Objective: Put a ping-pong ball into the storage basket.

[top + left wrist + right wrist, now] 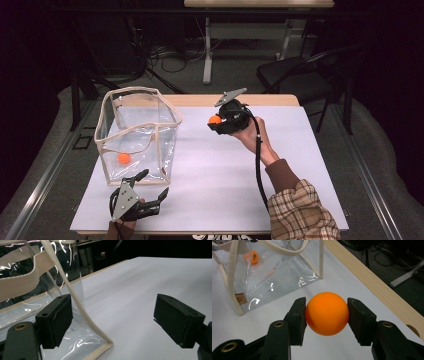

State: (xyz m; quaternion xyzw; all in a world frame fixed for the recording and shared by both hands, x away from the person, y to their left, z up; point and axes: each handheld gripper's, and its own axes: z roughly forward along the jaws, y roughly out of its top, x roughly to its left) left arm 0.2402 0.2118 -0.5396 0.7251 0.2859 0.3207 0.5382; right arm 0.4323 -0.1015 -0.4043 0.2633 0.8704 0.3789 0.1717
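the right tool (327, 312) is gripping an orange ball (327, 313) above the bench (215, 170), carrying it toward the clear bag (137, 132) ahead. the left tool (113, 322) is gaping beside the bag's corner, ready to steady it.

A smooth, matt orange ball (327, 313) is showing a plastic look. Beside it, the bag (137, 132) is gleaming as glossy clear plastic with woven cloth trim, standing on a matt white table (295, 150).
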